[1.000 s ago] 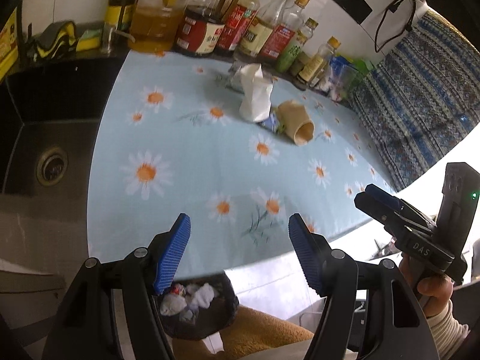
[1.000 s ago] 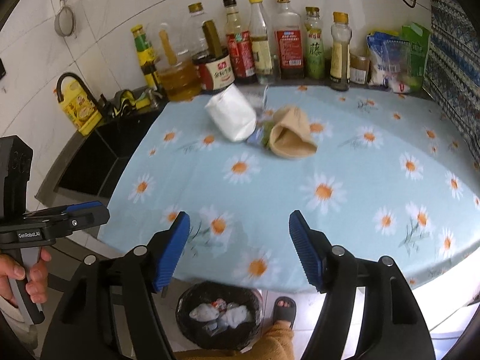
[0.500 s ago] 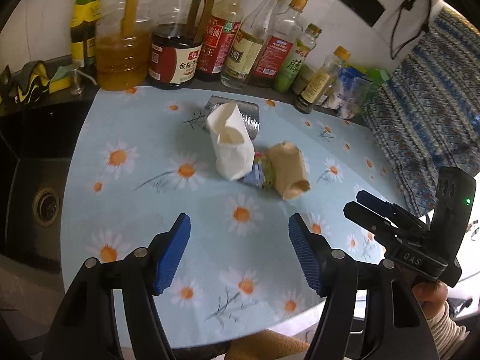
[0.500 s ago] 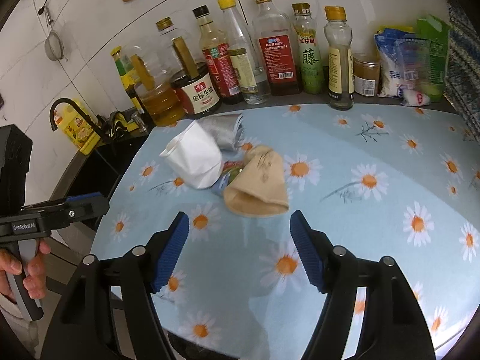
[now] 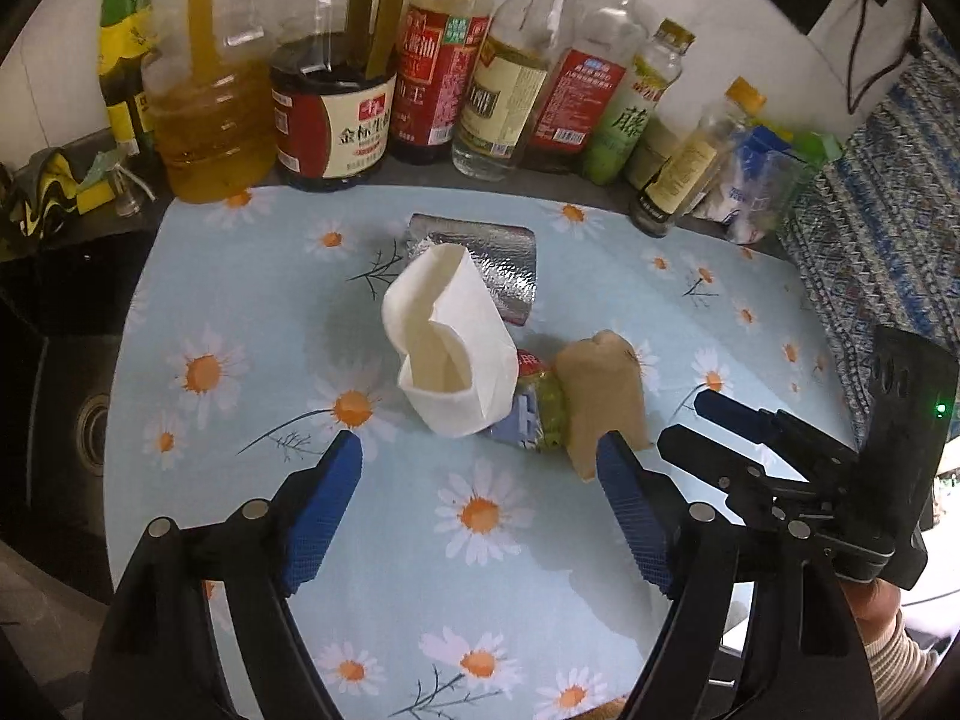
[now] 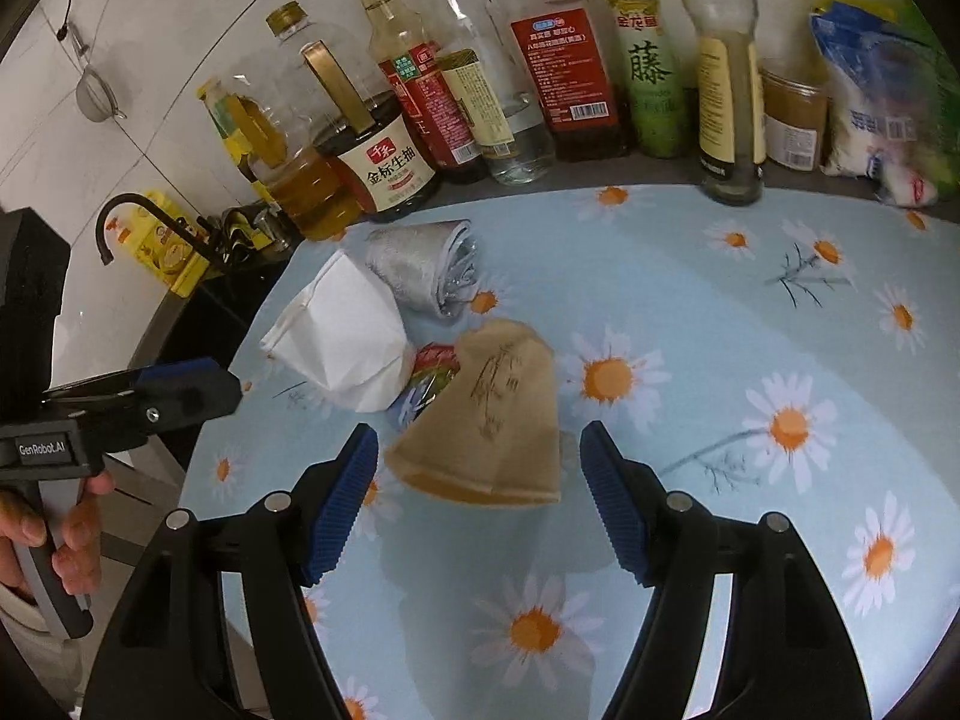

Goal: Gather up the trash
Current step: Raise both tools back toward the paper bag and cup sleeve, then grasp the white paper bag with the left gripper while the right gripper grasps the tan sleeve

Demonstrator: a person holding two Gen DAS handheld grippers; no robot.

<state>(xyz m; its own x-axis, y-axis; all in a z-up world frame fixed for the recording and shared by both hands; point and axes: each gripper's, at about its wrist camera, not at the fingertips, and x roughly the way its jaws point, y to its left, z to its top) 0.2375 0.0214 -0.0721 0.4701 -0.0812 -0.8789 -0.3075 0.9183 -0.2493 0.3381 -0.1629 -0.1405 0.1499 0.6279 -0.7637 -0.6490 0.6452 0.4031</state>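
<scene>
Trash lies together on the daisy-print cloth: a white paper bag (image 5: 450, 348) (image 6: 348, 342), a brown paper cup on its side (image 5: 603, 396) (image 6: 492, 414), a small colourful wrapper (image 5: 534, 408) (image 6: 429, 375) between them, and a silver foil pouch (image 5: 486, 258) (image 6: 426, 267) behind. My left gripper (image 5: 480, 456) is open just in front of the white bag. My right gripper (image 6: 477, 447) is open, its jaws on either side of the brown cup's near rim. Each gripper shows in the other's view (image 5: 714, 426) (image 6: 180, 384).
A row of oil and sauce bottles (image 5: 420, 78) (image 6: 540, 72) lines the back wall. A dark sink (image 5: 60, 372) lies to the left, with a black tap (image 6: 120, 222). Packets (image 6: 882, 114) stand at the back right. A patterned blue fabric (image 5: 882, 228) hangs at the right.
Both grippers have moved forward from the table's front edge over the cloth to the trash. The bin below the table edge has left both views. Both stay open.
</scene>
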